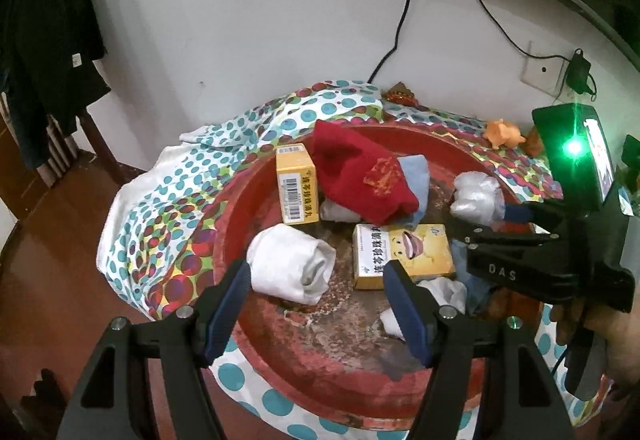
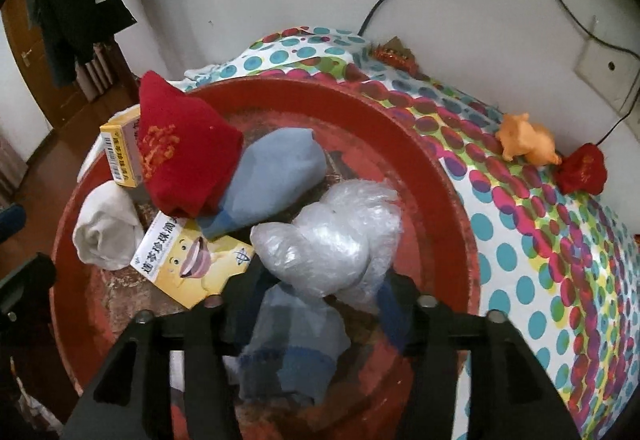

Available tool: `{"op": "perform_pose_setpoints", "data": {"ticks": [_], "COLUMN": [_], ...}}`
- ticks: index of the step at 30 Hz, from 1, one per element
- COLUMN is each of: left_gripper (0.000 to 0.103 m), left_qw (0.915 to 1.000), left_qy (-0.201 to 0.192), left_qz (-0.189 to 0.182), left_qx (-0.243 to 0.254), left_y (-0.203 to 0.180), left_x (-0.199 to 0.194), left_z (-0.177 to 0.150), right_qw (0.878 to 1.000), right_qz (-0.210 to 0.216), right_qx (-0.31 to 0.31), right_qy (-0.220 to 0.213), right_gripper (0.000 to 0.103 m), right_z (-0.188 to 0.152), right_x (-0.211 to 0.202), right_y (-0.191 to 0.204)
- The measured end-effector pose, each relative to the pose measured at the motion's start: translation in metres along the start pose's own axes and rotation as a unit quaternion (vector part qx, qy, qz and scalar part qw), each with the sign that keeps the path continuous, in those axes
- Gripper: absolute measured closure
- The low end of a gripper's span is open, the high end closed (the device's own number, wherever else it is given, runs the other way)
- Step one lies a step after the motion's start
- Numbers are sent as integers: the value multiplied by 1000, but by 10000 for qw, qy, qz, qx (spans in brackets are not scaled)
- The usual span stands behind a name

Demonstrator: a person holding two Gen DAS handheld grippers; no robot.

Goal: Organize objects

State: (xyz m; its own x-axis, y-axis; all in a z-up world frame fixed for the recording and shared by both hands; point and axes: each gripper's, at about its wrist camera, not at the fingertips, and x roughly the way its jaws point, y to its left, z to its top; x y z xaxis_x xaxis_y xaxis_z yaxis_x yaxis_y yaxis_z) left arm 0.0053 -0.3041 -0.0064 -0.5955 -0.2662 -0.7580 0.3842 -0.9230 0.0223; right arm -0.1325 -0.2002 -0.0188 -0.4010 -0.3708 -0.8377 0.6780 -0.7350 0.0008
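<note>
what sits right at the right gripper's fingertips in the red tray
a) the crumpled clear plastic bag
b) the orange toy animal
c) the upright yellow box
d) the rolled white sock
a: in the right wrist view the clear plastic bag lies in the red tray right at the right gripper, while the rolled white sock sits off to the side.

Dim indoor light – strong fisheye bending at edges, black corners, green lamp [image 1: 575, 148] flaring.
</note>
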Motion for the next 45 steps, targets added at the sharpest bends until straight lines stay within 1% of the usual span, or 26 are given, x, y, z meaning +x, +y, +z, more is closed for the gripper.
{"op": "perform_pose_setpoints", "data": {"ticks": [1,3,6,8,11,14,19,21,25,28,34,43,45], "left_gripper": [32,32,32,32,32,32,32,32,32,32,32,32,32], "left_qw": [10000,10000,10000,9999,9999,9998,9997,9997,9998,9997,9998,9995,9994], "left_qy": [10,33,10,11,31,66,51,30,125,191,156,208,224], "left_qz": [12,24,79,115,140,161,184,180,85,93,137,193,184], "left_qx": [-24,-16,27,73,85,95,178,168,107,81,80,153,171], "left_y": [0,0,-1,-2,-4,-6,-11,-12,-12,-13,-13,-16,-17], "left_x": [0,0,-2,-2,-2,-1,-5,-6,-5,-4,-6,-4,-3], "left_z": [0,0,1,1,0,-1,-1,-1,-2,-2,-3,-4,-5], "right_qw": [10000,10000,9999,9998,9996,9990,9983,9983,9991,9991,9989,9983,9980], "right_qz": [-5,3,-26,-142,-228,-362,-447,-440,-318,-212,-223,-179,-243], "right_qx": [31,51,10,-81,-164,-242,-312,-263,-7,-18,-190,-277,-291], "right_qy": [-4,-21,-102,-141,-85,-31,212,269,279,359,366,485,511], "right_gripper": [41,29,27,26,20,12,9,9,7,7,6,6,6], "right_z": [0,0,0,-2,-8,-19,-40,-47,-61,-64,-66,-72,-73], "right_x": [-1,-4,-14,-24,-38,-54,-71,-75,-81,-80,-81,-73,-71], "right_y": [-1,-3,-4,-3,-4,-2,5,7,13,22,35,38,38]}}
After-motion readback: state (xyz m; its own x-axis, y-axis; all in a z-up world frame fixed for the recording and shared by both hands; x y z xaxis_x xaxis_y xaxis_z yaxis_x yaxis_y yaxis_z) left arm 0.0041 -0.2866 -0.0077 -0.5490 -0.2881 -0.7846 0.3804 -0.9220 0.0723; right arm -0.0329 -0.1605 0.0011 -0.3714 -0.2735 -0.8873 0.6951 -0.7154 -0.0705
